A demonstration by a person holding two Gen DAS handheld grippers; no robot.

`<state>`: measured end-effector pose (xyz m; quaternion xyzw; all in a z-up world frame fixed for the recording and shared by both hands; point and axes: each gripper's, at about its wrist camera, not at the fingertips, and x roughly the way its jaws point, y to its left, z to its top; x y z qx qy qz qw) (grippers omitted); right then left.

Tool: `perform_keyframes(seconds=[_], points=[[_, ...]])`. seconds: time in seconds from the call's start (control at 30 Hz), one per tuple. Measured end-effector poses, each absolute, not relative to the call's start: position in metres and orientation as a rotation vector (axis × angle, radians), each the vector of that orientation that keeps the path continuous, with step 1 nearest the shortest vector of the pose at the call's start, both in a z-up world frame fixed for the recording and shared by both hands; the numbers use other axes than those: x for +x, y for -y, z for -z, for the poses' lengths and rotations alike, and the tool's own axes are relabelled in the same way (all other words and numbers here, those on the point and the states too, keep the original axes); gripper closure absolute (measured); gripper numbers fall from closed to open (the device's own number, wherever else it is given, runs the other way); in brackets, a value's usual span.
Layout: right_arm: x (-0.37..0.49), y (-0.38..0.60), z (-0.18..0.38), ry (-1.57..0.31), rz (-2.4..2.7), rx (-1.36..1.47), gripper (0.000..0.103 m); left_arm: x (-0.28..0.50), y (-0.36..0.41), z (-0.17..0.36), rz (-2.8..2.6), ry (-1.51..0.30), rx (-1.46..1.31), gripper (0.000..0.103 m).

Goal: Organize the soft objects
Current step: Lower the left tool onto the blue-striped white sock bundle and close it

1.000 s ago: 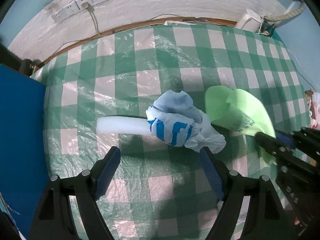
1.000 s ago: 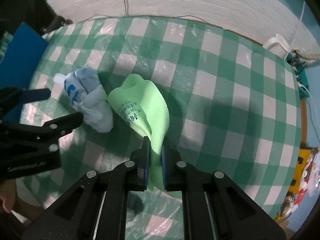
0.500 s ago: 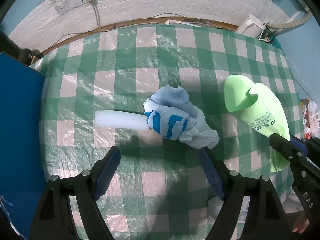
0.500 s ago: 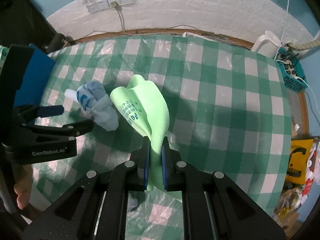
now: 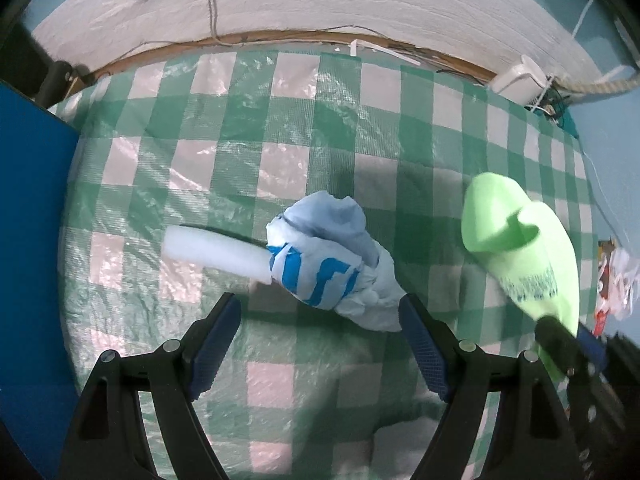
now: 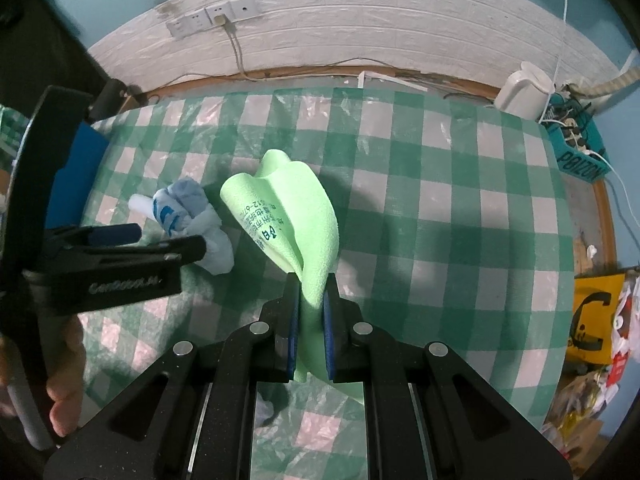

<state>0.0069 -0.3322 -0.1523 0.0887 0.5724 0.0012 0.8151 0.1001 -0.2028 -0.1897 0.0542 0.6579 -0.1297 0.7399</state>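
My right gripper (image 6: 311, 300) is shut on a light green foam sheet (image 6: 288, 220) with dark printed text and holds it up above the table. The sheet also shows in the left wrist view (image 5: 524, 256), with the right gripper (image 5: 568, 344) below it. A crumpled light blue cloth with blue markings (image 5: 332, 272) lies on the checkered tablecloth (image 5: 280, 152), partly over a white foam tube (image 5: 216, 252). My left gripper (image 5: 320, 336) is open, its jaws on either side of the cloth's near edge. In the right wrist view the left gripper (image 6: 160, 240) sits over the cloth (image 6: 192, 212).
A blue board (image 5: 28, 240) stands at the table's left edge. A white brick-pattern wall with sockets (image 6: 212, 20) and a cable runs behind. A white device (image 6: 524, 92) and a teal basket (image 6: 580, 148) sit at the back right. Bags and clutter (image 6: 596, 320) lie on the right.
The right gripper has lifted the green sheet up and away to the right of the cloth. The left gripper has moved closer to the blue cloth, still open.
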Motion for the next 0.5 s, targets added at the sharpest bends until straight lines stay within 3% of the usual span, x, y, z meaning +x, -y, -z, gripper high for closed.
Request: perform_keyframes(seconds=[0.37, 0.47, 0.5], points=[[0.004, 0.337, 0.154, -1.227, 0.008, 0.204, 0.094, 0.112, 0.219, 0.209, 0.241, -1.469, 0.070, 0.017], [0.004, 0.337, 0.152, -1.220, 0.005, 0.207, 0.094, 0.111, 0.223, 0.215, 0.227, -1.470, 0.074, 0.021], [0.004, 0.337, 0.152, -1.220, 0.004, 0.207, 0.094, 0.110, 0.225, 0.214, 0.228, -1.460, 0.081, 0.027]])
